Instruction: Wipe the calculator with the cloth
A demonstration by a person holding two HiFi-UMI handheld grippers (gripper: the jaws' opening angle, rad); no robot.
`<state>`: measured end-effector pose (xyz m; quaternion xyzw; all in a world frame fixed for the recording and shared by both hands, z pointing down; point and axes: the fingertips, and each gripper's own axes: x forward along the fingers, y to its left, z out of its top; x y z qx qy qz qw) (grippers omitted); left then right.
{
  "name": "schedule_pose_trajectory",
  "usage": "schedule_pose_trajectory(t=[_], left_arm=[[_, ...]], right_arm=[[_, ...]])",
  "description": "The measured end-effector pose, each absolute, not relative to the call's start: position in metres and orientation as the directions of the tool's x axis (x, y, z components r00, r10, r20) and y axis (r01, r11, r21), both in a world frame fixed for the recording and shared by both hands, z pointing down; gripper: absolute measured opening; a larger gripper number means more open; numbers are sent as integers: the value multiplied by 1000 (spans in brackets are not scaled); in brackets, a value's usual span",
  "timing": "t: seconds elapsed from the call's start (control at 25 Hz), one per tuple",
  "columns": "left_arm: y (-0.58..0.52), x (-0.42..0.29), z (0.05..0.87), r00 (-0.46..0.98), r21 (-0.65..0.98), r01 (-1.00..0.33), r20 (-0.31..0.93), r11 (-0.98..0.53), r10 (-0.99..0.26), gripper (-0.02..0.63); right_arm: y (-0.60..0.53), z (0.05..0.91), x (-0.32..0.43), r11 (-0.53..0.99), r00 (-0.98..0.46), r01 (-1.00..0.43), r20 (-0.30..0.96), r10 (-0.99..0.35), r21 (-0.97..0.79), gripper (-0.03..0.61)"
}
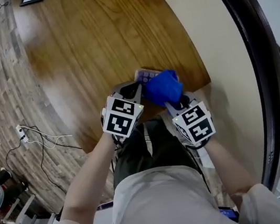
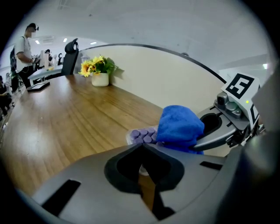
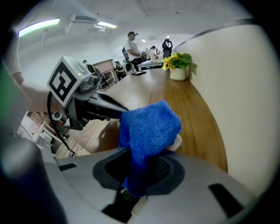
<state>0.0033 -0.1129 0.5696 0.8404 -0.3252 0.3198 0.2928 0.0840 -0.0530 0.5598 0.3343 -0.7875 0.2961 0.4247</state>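
1. Work surface: I see a wooden table (image 1: pixel 92 47) with a curved edge that runs along a cream wall (image 1: pixel 211 27). A pot of yellow flowers (image 2: pixel 100 78) stands at its far end. People stand at desks in the background.
2. Left gripper (image 2: pixel 142 151): in its own view the jaws are drawn together at the tips. A pale edge shows in the narrow gap behind the tips, and I read it as the near edge of the calculator (image 2: pixel 142 135), pinched there.
3. Calculator position: it lies flat on the table directly ahead of the left jaws, with its rows of purple keys just past the tips. In the head view it sits near the table's near edge, between the two grippers' tips.
4. Right gripper (image 3: pixel 140 170): the jaws are clamped on the blue cloth (image 3: pixel 148 127). A fold of it runs down between the jaws and the rest bunches into a wad just ahead of them.
5. Cloth position: the wad covers the calculator's end nearest the right jaws. From the left jaws it lies ahead and to the right, touching the keys.
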Motion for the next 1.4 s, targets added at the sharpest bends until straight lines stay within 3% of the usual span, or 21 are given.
schedule_pose_trajectory(t=[0.2,0.48,0.64,1.08,1.4], left_arm=[[-110,7,567,583,273,-725,732,-632,-352,2],[-112,5,570,589,282,-721,731,-633,-345,2],[-113,6,570,587,278,-723,730,-633,-350,2],[-112,6,569,580,268,-723,736,-637,-348,2],[-111,4,568,575,262,-725,740,-637,-350,2]], right_arm=[[-43,549,88,625,-434,-725,897,-88,-289,100],[-133,523,138,540,-286,-841,870,-401,-28,101],[-154,529,138,465,-277,-885,826,-491,-21,101],[-97,554,89,601,-365,-796,846,-388,-68,104],[-24,558,69,710,-538,-619,840,-72,-336,101]])
